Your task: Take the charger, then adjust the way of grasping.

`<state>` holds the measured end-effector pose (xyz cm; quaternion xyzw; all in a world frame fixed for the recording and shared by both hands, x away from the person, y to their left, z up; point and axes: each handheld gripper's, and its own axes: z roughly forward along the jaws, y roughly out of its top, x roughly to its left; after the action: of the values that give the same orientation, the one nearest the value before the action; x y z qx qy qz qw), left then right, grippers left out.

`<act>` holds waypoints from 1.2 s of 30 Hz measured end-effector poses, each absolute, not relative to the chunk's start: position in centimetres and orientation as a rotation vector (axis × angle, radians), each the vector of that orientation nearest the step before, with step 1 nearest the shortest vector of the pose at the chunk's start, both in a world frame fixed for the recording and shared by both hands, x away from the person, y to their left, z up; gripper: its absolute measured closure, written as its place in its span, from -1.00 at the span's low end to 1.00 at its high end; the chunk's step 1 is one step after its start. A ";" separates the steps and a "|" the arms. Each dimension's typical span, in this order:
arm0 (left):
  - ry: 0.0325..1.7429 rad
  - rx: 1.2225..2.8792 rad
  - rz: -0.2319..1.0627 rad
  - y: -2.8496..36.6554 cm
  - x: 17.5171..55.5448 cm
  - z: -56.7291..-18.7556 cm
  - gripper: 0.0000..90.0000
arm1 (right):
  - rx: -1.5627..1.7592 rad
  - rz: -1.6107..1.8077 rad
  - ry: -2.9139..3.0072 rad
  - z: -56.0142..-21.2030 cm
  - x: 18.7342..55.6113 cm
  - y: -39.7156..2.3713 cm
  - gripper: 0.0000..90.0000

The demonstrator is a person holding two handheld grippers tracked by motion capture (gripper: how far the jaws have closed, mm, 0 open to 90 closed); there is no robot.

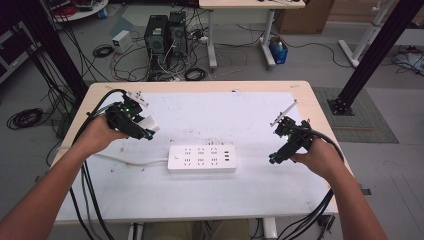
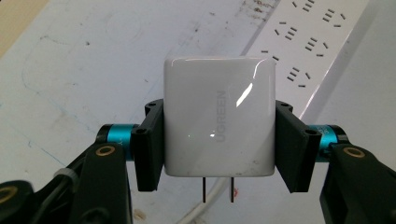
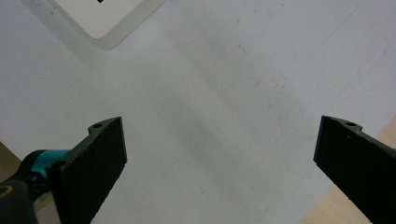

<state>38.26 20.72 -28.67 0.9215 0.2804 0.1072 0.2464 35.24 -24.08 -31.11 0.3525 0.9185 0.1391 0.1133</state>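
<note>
Charger: a white wall charger [image 2: 218,116] with glossy faces is clamped between the pads of the left gripper [image 2: 218,144]; two metal prongs [image 2: 218,190] are seen sticking out from its near edge in the left gripper view.
Charger's place: it is held off the table [image 1: 150,200], over the left part of the white mat [image 1: 210,115], up and to the left of the power strip [image 1: 201,158], from which it is well apart.
Left gripper: in the high view, the left gripper [image 1: 148,128] is closed on the two side faces of the charger, which is gripped squarely.
Right gripper: the right gripper [image 3: 219,154] is held with jaws spread wide and nothing between them; in the high view the right gripper [image 1: 274,158] is kept near the right end of the power strip without touching it.
Power strip: it is laid flat at the middle of the mat, sockets up, with its white cord [image 1: 130,161] led off to the left.
Step in hand: the charger is judged to be carried in the air, lifted and not yet plugged in.
Next move: if plugging in is meant, the prongs need to be turned down toward a two-slot socket, lined up with the slots and pressed straight in; the strip may need to be steadied by the right gripper.
Risk: a slanted approach could leave the prongs beside the slots or push the strip across the mat.
</note>
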 end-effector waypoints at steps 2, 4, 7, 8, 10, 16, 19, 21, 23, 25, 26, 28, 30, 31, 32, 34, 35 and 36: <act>0.767 2.509 0.293 20.6 38.1 -28.7 -0.05 | 1.035 0.402 2.695 -31.1 35.2 -24.1 -0.96; 0.764 2.510 0.294 20.5 38.0 -28.7 -0.05 | 1.040 0.406 2.696 -31.2 35.1 -24.2 -0.96; 0.757 2.509 0.293 20.3 37.8 -28.7 -0.05 | 1.044 0.414 2.701 -31.2 34.9 -24.1 -0.96; 0.747 2.517 0.289 20.3 37.8 -28.7 -0.05 | 1.058 0.423 2.698 -31.2 34.9 -24.0 -0.96; 0.752 2.514 0.288 20.2 37.8 -28.7 -0.05 | 1.049 0.426 2.696 -31.2 34.9 -24.0 -0.96; 0.730 2.523 0.279 19.7 37.6 -28.5 -0.05 | 1.052 0.420 2.698 -31.5 35.1 -23.6 -0.96; 0.712 2.531 0.270 19.3 37.5 -28.4 -0.05 | 1.081 0.442 2.690 -31.5 35.1 -23.5 -0.96; 0.692 2.541 0.267 19.1 37.5 -28.2 -0.05 | 1.067 0.444 2.695 -31.4 35.2 -23.5 -0.96; 0.682 2.537 0.260 18.9 37.4 -28.1 -0.05 | 1.080 0.459 2.688 -31.4 35.2 -23.4 -0.96; 0.664 2.541 0.255 18.6 37.2 -28.0 -0.05 | 1.081 0.455 2.692 -31.4 35.2 -23.3 -0.96; 0.655 2.541 0.253 18.5 37.1 -28.0 -0.05 | 1.095 0.465 2.687 -31.4 35.2 -23.2 -0.96; 0.630 2.546 0.246 18.1 36.9 -27.9 -0.05 | 1.105 0.463 2.696 -31.5 35.1 -23.0 -0.96; 0.607 2.544 0.237 17.6 36.6 -27.8 -0.05 | 1.106 0.467 2.704 -31.6 35.0 -22.9 -0.96; 0.590 2.553 0.233 17.4 36.6 -27.8 -0.05 | 1.114 0.488 2.708 -31.7 35.0 -22.7 -0.96; 0.584 2.551 0.232 17.2 36.5 -27.7 -0.05 | 1.123 0.491 2.711 -31.6 35.0 -22.6 -0.96; 0.571 2.544 0.233 16.7 36.3 -27.7 -0.05 | 1.137 0.509 2.718 -31.7 34.9 -22.4 -0.96; 0.571 2.544 0.233 16.7 36.3 -27.7 -0.05 | 1.137 0.509 2.718 -31.7 34.9 -22.4 -0.96; 0.541 2.543 0.230 16.1 36.2 -27.6 -0.05 | 1.146 0.516 2.719 -31.7 34.9 -22.2 -0.96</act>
<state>36.17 16.13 -27.64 0.9401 0.2001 0.0849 0.2628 34.90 -22.24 -31.69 0.3814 0.9054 0.1719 0.0729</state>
